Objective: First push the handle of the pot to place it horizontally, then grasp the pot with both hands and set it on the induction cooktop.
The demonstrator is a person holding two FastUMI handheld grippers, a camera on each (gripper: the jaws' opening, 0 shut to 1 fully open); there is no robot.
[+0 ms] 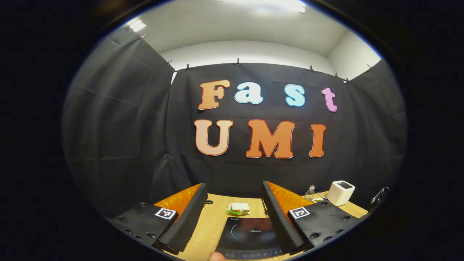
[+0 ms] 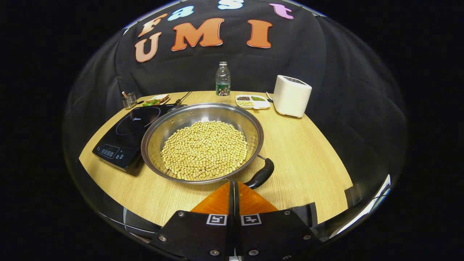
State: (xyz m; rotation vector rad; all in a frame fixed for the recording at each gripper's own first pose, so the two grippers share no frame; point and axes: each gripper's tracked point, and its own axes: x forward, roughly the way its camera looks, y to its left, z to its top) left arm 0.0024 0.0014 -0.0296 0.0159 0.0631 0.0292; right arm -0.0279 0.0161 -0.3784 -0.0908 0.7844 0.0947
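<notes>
In the right gripper view we see the round steel pot of soybeans (image 2: 203, 143) beside the black induction cooktop (image 2: 127, 132), right gripper (image 2: 233, 185) jaws closed on nothing; the left gripper (image 1: 232, 217) jaws stand wide.

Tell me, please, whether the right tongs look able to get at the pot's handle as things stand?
Probably yes. The right tongs, shut with nothing between them, sit just beside the black handle at the near rim of the pot, and only bare table lies around it.

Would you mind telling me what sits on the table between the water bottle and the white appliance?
In the right gripper view, a small white divided dish of assorted beans lies between the water bottle and the white appliance, on the table.
</notes>
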